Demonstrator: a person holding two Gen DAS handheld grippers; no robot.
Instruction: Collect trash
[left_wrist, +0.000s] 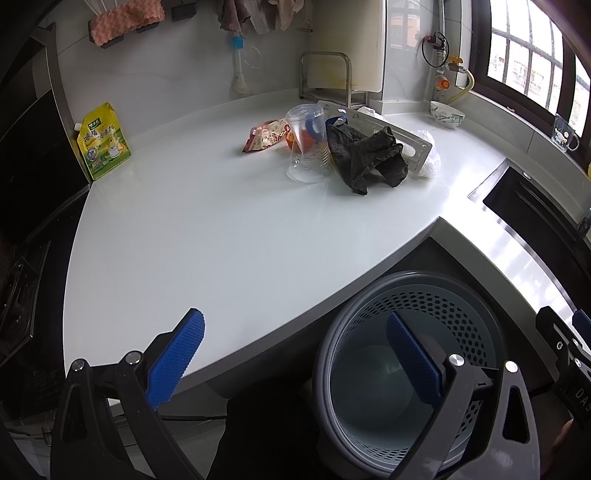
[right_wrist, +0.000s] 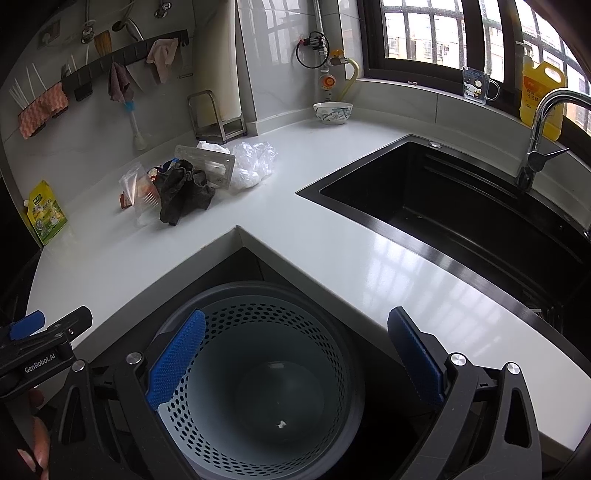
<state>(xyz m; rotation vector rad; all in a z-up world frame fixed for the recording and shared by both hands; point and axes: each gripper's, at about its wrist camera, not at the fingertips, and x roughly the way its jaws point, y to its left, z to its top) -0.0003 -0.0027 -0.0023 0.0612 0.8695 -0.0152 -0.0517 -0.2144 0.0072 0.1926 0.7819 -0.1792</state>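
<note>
Both of your hand-held grippers hang low over the grey perforated plastic waste basket (right_wrist: 258, 373) tucked in the inside corner of the white counter (left_wrist: 221, 236). The left hand-held gripper (left_wrist: 295, 354) has its jaws spread wide and holds nothing; same for the right hand-held gripper (right_wrist: 295, 354).

The trash pile lies ahead and well apart from both, up the counter toward the back wall. From your left it sits ahead and slightly right; from your right, ahead and well to the left. Left looks nearer, as a judgement.

Pile, front to back:
- clear plastic cup (left_wrist: 308, 144), standing mouth-down, long axis upright, nearest edge of the pile
- crumpled dark grey rag (left_wrist: 365, 155) touching the cup's right side
- red-orange snack wrapper (left_wrist: 264, 134) behind-left of the cup
- crinkled clear plastic bag (right_wrist: 255, 162) at the far right

Basket looks nearly empty; a small white scrap at the bottom.
</note>
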